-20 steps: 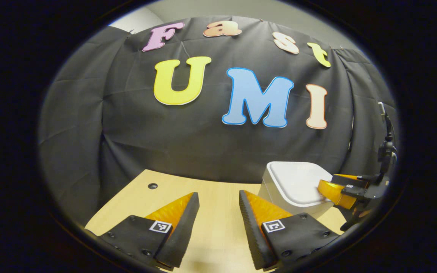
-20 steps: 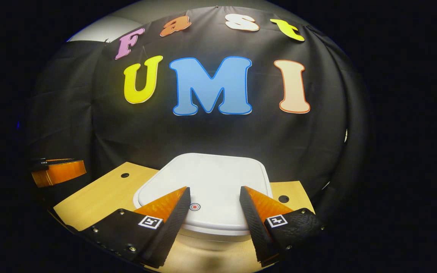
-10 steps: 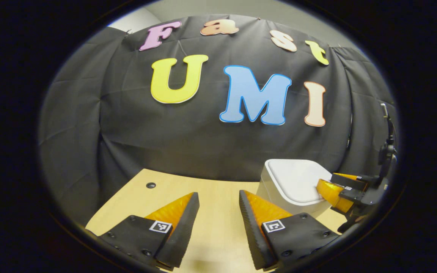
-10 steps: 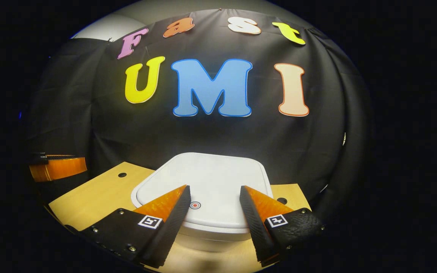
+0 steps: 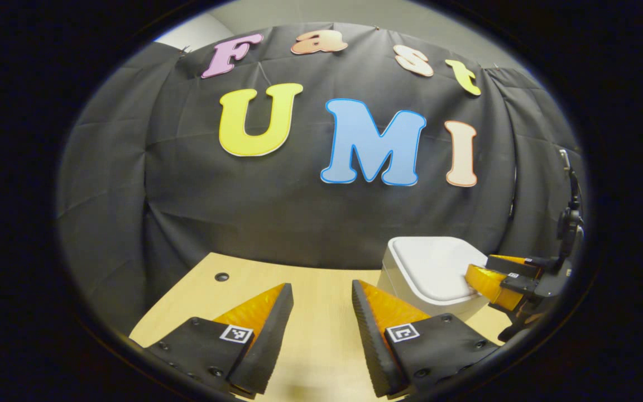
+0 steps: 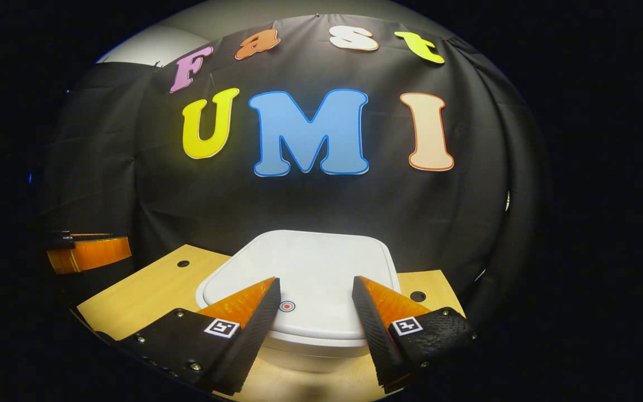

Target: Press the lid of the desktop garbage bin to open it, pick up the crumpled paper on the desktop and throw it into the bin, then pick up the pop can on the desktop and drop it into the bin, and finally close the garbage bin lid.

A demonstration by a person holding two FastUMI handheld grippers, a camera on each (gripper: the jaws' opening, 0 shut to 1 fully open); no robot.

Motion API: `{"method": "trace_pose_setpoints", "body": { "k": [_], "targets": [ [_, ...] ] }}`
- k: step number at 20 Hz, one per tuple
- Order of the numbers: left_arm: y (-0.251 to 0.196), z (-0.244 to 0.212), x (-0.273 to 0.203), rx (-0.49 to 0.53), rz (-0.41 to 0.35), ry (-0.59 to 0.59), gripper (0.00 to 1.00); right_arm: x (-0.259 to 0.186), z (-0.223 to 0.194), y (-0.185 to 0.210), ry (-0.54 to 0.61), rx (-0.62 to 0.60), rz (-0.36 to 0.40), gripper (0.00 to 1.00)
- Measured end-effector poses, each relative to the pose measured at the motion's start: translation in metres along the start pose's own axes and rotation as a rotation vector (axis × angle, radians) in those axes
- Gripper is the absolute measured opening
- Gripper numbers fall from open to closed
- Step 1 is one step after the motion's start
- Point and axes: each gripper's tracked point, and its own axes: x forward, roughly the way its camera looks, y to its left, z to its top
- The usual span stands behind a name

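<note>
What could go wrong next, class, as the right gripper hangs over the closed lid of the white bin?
1. The right gripper is open and straddles the lid's red-ringed mark; pressing straight down may put neither finger on that mark, so the lid might not pop.
2. The garbage bin looks light, so an off-centre push could slide or tip it on the wooden desktop.
3. The left gripper is open beside the bin and could bump it.
</note>
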Motion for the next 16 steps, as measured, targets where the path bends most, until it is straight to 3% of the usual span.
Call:
{"method": "trace_pose_setpoints", "body": {
  "k": [4, 16],
  "targets": [
    [-0.004, 0.020, -0.004, 0.011, -0.006, -0.038, 0.71, -0.007, 0.017, -0.003, -0.030, 0.003, -0.017, 0.84],
    [-0.032, 0.098, -0.029, 0.067, -0.048, -0.191, 0.70, -0.072, 0.117, -0.012, -0.261, 0.028, -0.076, 0.84]
  ]
}}
